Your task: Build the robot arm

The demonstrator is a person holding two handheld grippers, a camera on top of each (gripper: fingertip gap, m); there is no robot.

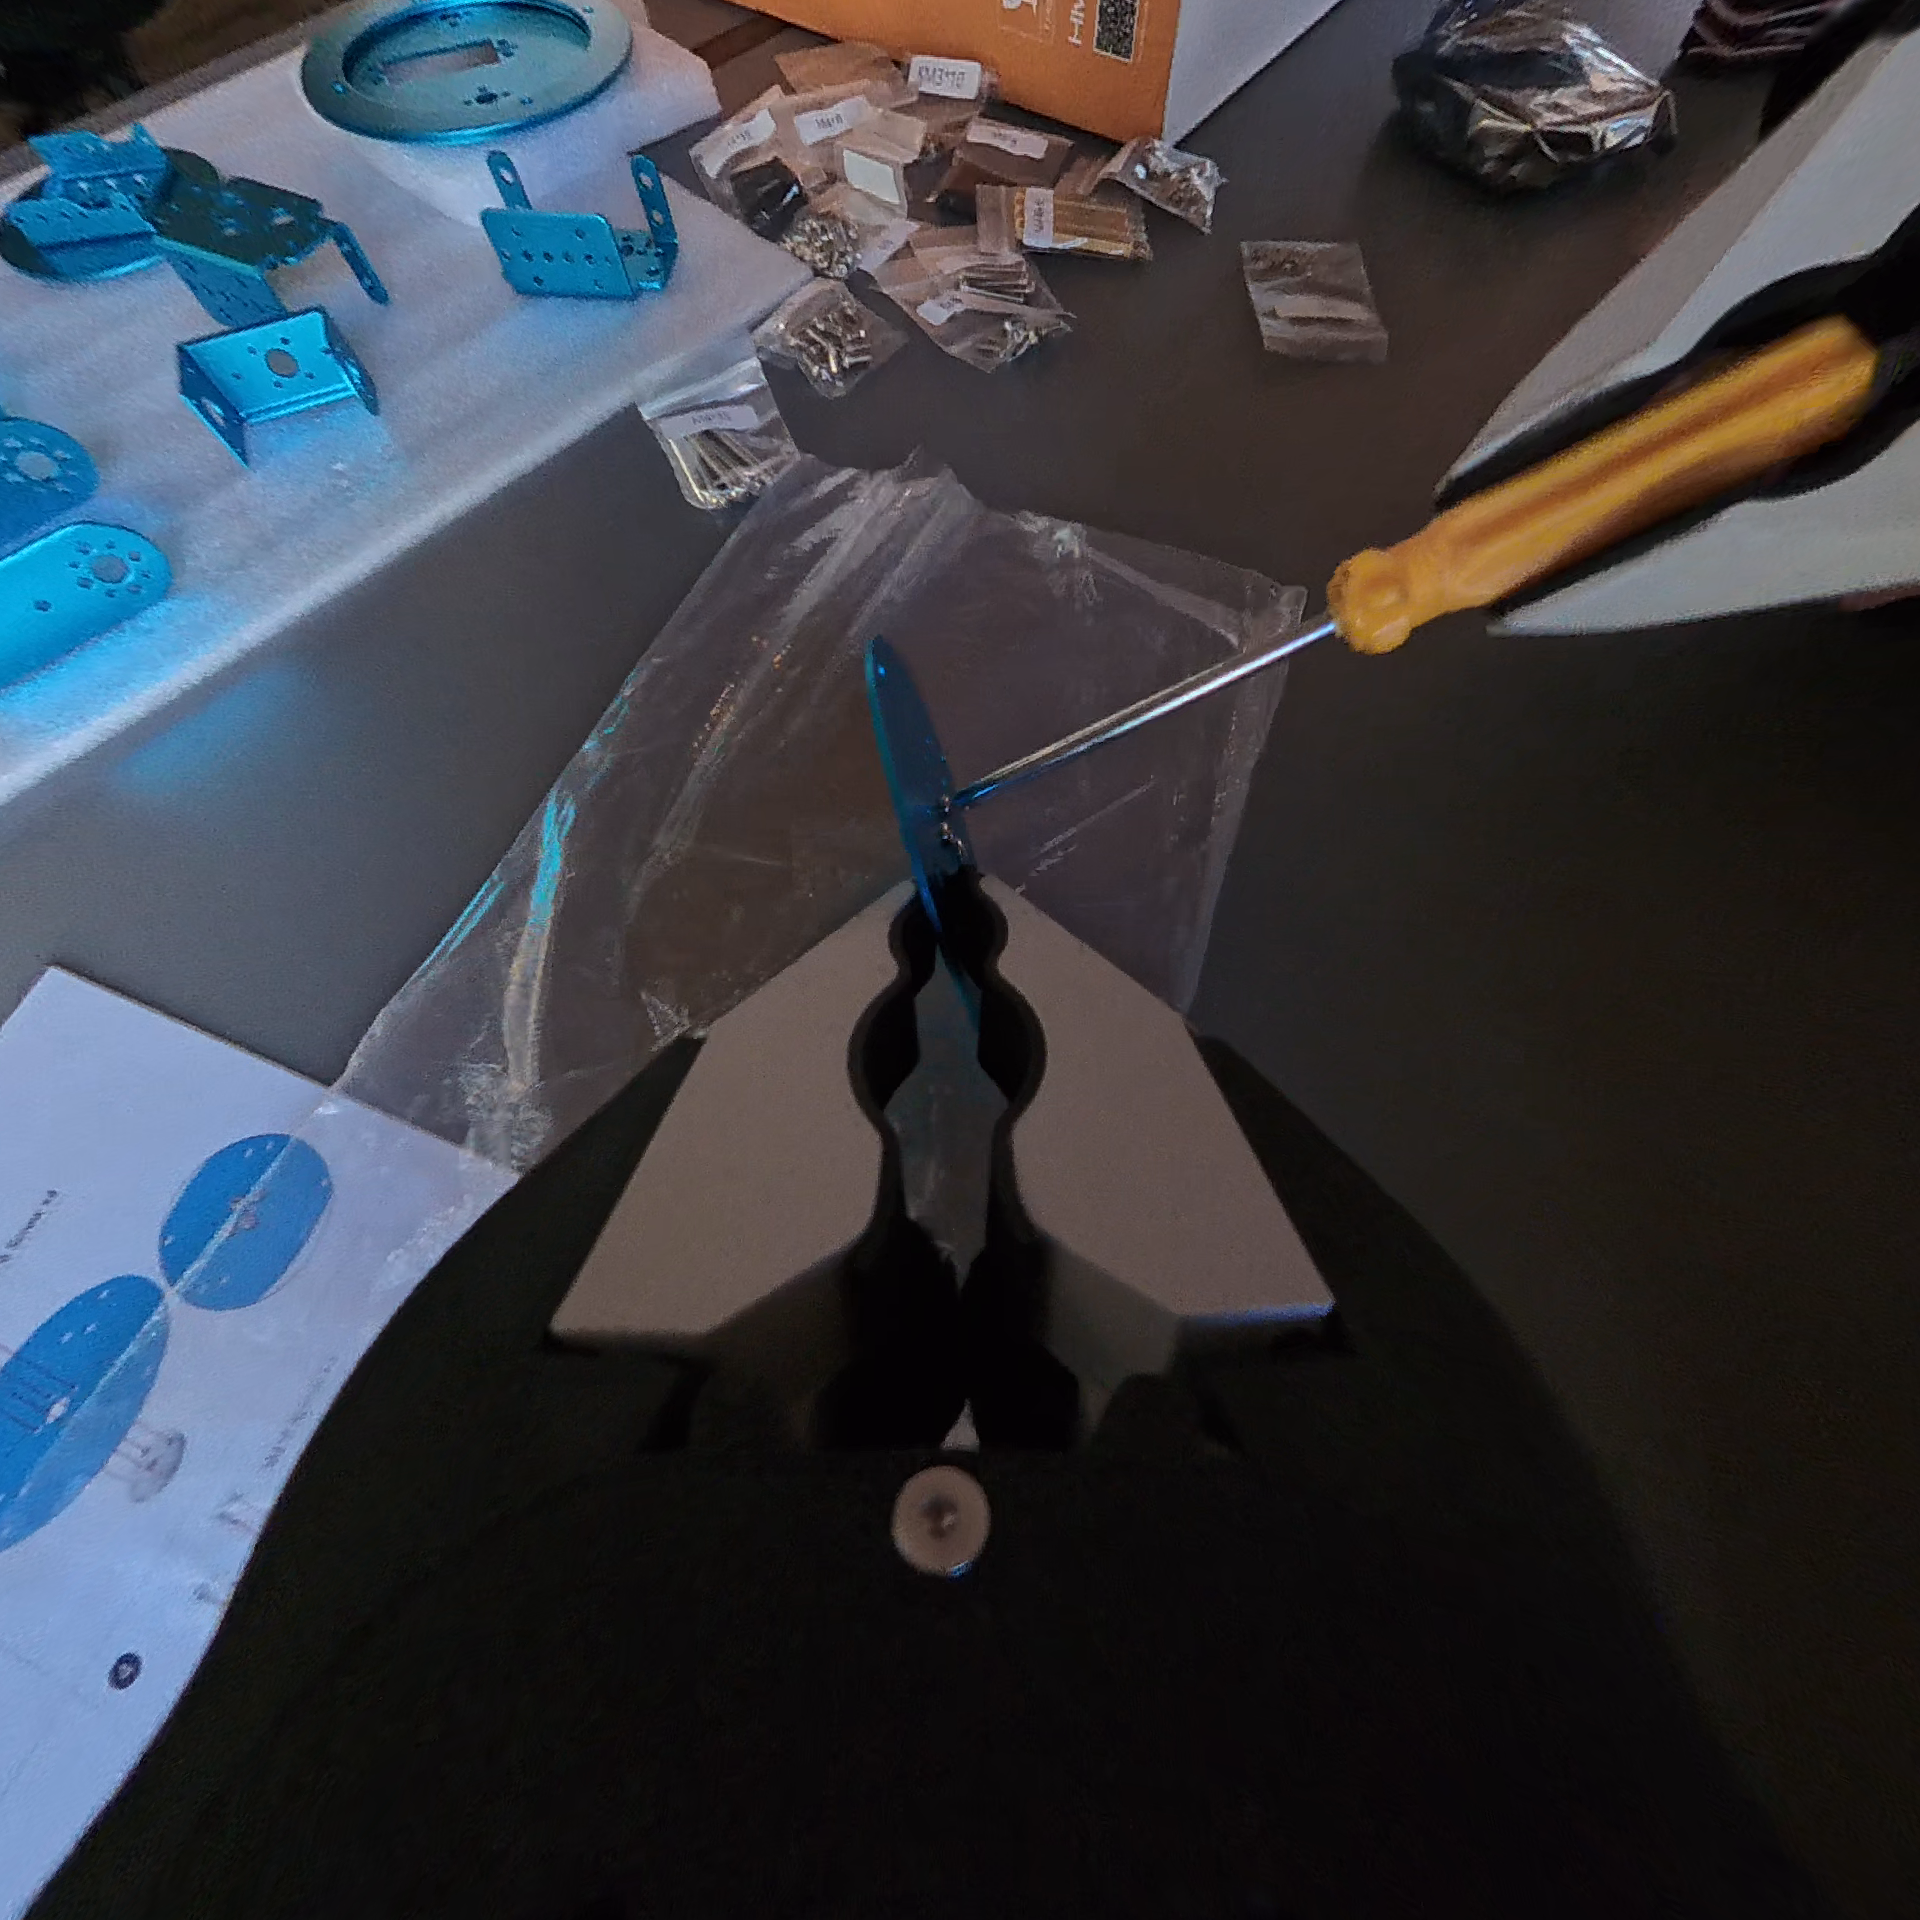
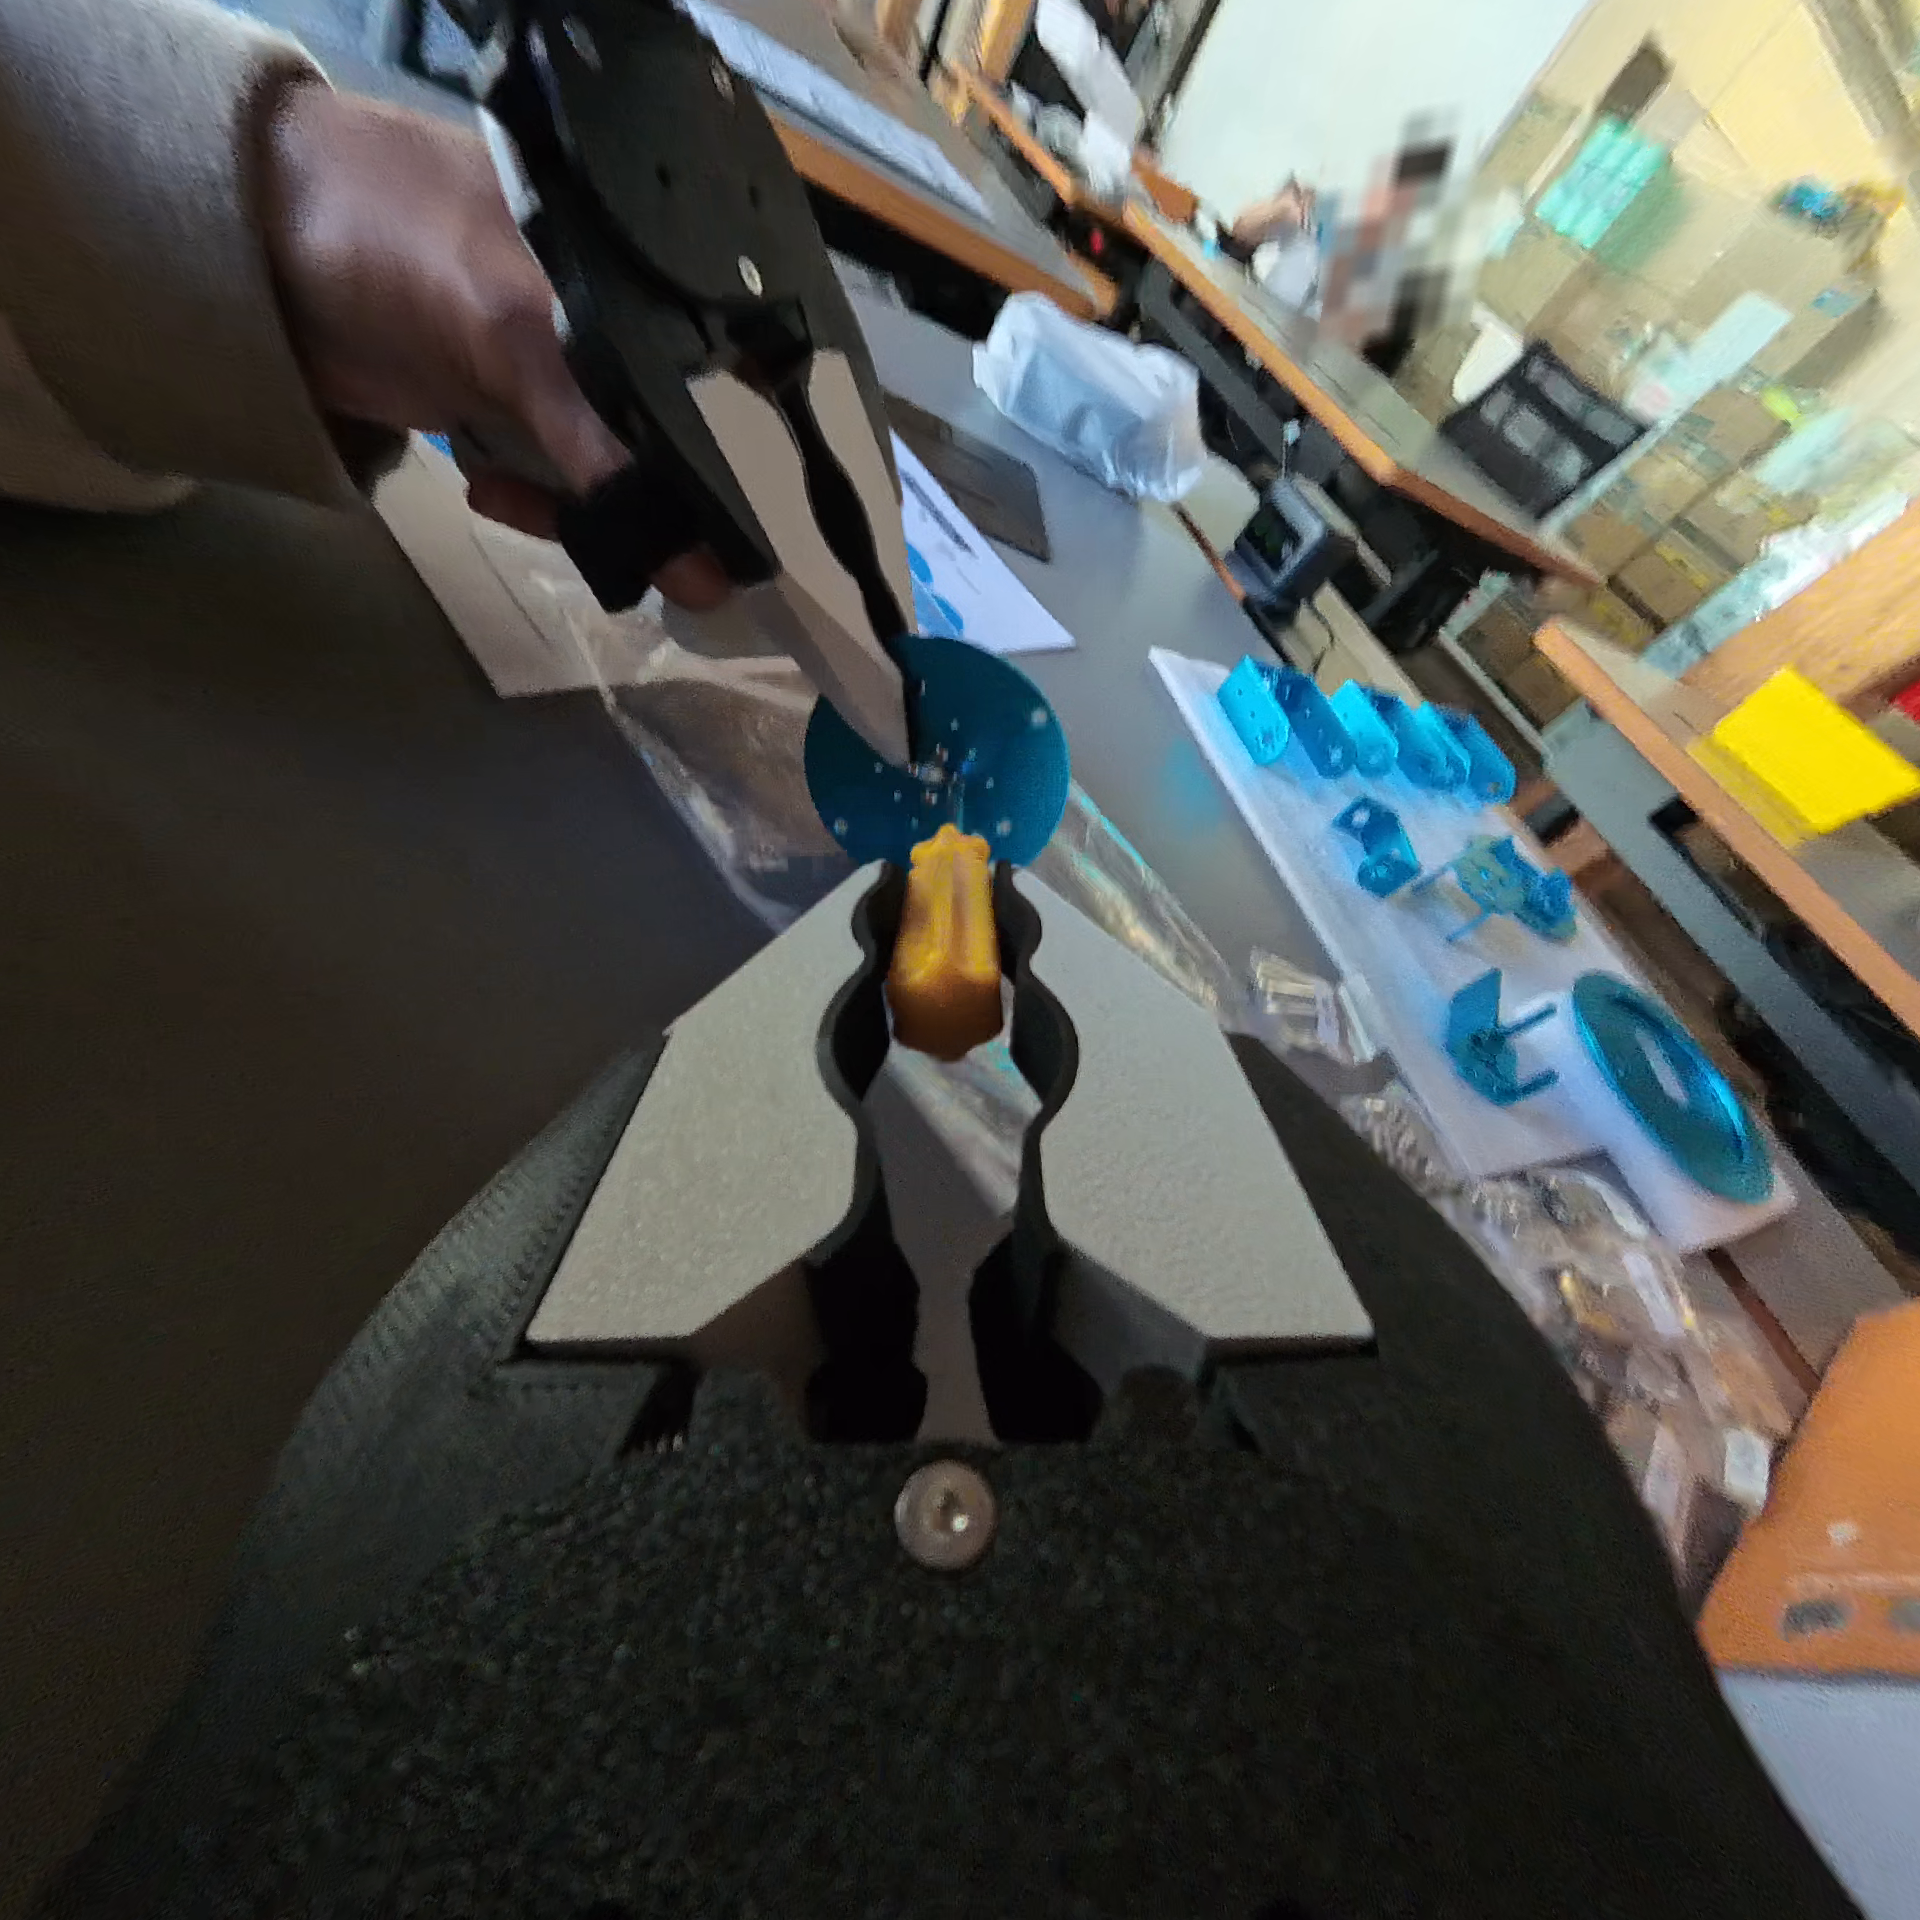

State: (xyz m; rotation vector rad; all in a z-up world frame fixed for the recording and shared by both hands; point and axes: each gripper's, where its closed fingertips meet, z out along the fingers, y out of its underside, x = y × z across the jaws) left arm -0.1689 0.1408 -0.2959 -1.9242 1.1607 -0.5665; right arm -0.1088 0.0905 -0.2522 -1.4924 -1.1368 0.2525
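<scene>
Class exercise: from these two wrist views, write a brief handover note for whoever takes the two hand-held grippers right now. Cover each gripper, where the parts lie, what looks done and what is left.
Left hand-held gripper: shut on the blue disc, held edge-on above a clear plastic bag.
Right hand-held gripper: shut on the yellow-handled screwdriver; its tip meets a small screw near the disc's centre.
Nearby: blue brackets and a blue ring on white foam, small bags of screws, an instruction sheet.
Done: screw set in the disc, driver engaged.
Left: whether the screw is tight cannot be told; the other parts lie loose.
</scene>
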